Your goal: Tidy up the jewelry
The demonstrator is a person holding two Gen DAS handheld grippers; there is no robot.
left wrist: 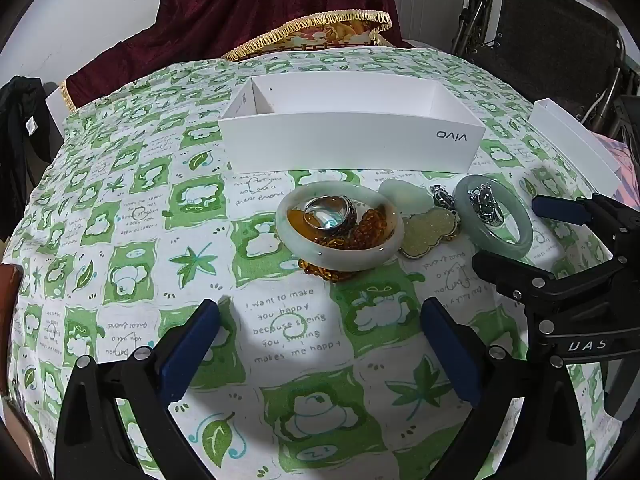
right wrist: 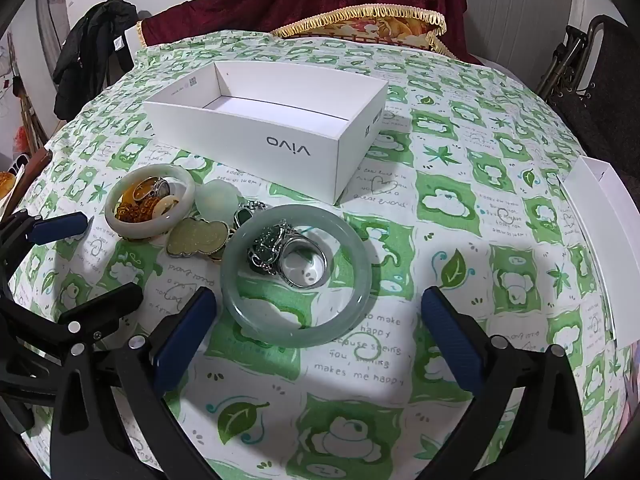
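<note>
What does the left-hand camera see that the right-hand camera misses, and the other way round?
Only the left view shows the amber beads spilling out under the pale bangle. Only the right view shows the floor of the white box, which is bare, and the silver ring inside the green bangle clearly. Both share the cloud-shaped pendant, the green patterned cloth and open grippers, left and right.

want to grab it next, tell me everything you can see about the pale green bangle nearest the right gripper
The pale green bangle is a thick, smooth, translucent ring, jade-like in look and unbroken where visible. It lies flat on the green-and-white tablecloth, in front of the white box. Inside its circle sit a silver ring and a dark ornate metal piece; whether they touch it is unclear. The open right gripper is just short of it, with nothing held.
</note>
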